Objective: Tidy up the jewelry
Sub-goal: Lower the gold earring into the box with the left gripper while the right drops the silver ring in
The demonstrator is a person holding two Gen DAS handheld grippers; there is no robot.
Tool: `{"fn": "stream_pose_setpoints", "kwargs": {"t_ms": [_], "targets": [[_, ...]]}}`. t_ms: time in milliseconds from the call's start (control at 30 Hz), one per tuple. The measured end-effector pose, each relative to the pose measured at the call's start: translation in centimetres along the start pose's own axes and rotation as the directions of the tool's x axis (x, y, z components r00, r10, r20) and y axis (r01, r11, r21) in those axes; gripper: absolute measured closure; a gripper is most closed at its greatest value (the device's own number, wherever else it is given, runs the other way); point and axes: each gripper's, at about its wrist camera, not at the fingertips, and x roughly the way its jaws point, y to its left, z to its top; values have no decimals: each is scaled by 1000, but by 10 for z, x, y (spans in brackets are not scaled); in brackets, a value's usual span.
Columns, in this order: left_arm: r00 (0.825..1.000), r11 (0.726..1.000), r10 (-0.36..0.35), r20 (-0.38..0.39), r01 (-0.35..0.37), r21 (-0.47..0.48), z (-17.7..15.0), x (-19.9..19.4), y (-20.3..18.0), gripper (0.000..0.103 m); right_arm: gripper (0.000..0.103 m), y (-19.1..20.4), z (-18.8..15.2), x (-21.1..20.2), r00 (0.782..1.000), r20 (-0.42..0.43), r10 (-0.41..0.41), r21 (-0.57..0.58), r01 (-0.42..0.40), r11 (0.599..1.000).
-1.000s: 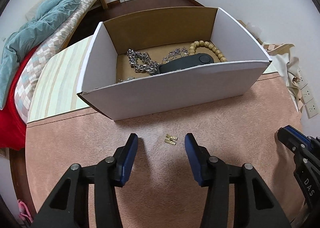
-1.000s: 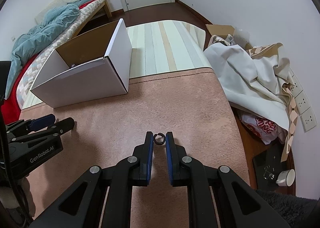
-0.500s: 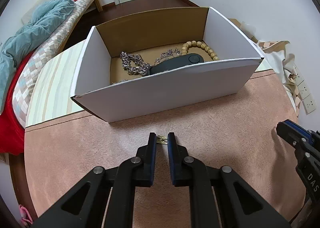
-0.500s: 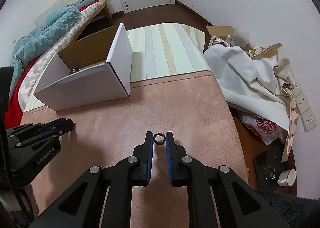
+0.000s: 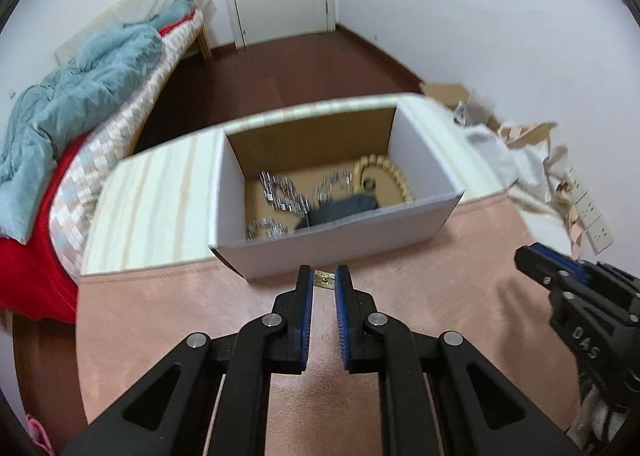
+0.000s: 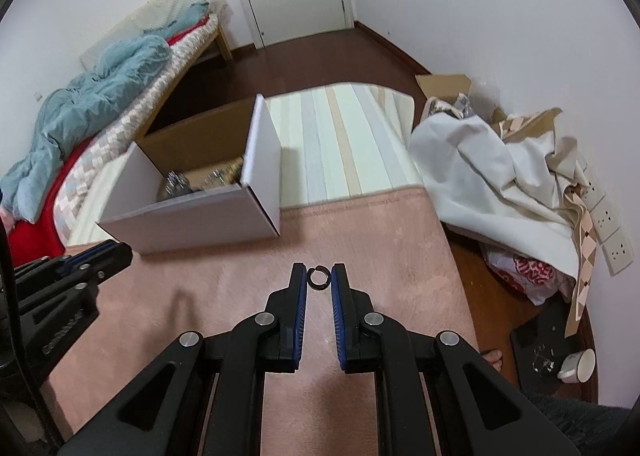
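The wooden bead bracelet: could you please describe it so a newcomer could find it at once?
Start at the white cardboard box at the far edge of the pink rug. Look in its right rear corner for the bead bracelet. It is a loop of round tan beads, unlike the silver chains beside it.

Black left gripper, blue-lined jaws, silver screws.

We see the box standing on the table, near its far edge, with chains, a bead bracelet and a case inside it. Behind the box lies a mat. The bed runs along the left wall; a heap of cloth sits to the right.
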Motion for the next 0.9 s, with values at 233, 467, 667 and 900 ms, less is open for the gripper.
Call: {"fn": "stream_pose_setpoints", "kwargs": {"t_ms": [233,467,667,900], "targets": [[998,1000,8,64,-7,-21,26,-24,15,95,90,17,29,-20,996,73,51,-7,-51,999],[998,991,-68,8,69,-113,68,-2,47,95,90,44,84,-11,988,86,127,-54,-122,991],[982,984,-129,-136,110,-139,96,55,66,95,90,57,118,37,984,-42,174,-57,-177,983],[971,975,-156,-181,122,-186,110,70,75,90,89,65,129,72,970,-174,170,-69,-185,980]]}}
